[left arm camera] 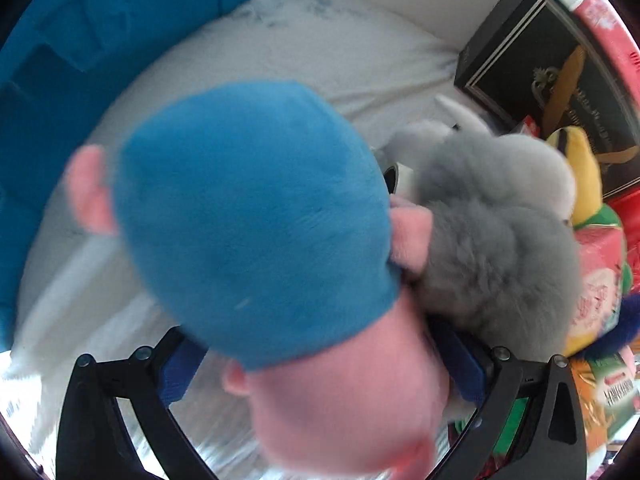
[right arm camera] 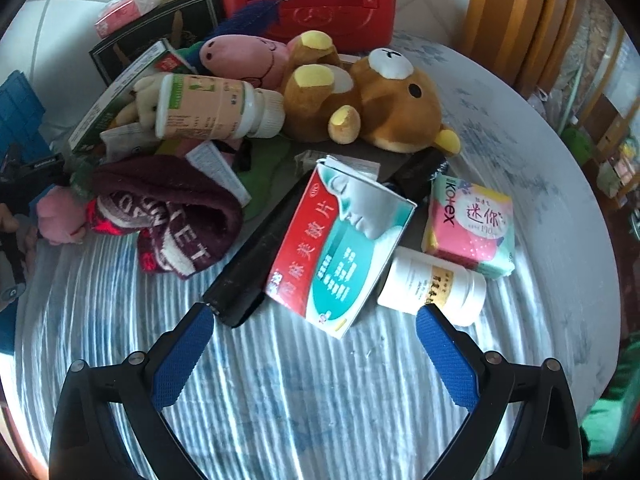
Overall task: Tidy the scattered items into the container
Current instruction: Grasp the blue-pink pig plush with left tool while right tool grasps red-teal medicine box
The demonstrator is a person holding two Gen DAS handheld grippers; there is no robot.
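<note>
The left gripper (left arm camera: 320, 376) is clamping a pink-and-blue plush toy (left arm camera: 256, 216), lifted beside the blue container (left arm camera: 60, 60); it should carry it clear over the rim before releasing. The right gripper (right arm camera: 312, 344) is hovering wide open before the medicine box (right arm camera: 340, 248) on the tabletop (right arm camera: 280, 400)

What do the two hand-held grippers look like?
Both look alike. The right hand-held gripper has black angular arms with round silver screws, ending in blue pads with a knurled texture. The left hand-held gripper has the same black frame and blue pads.
</note>
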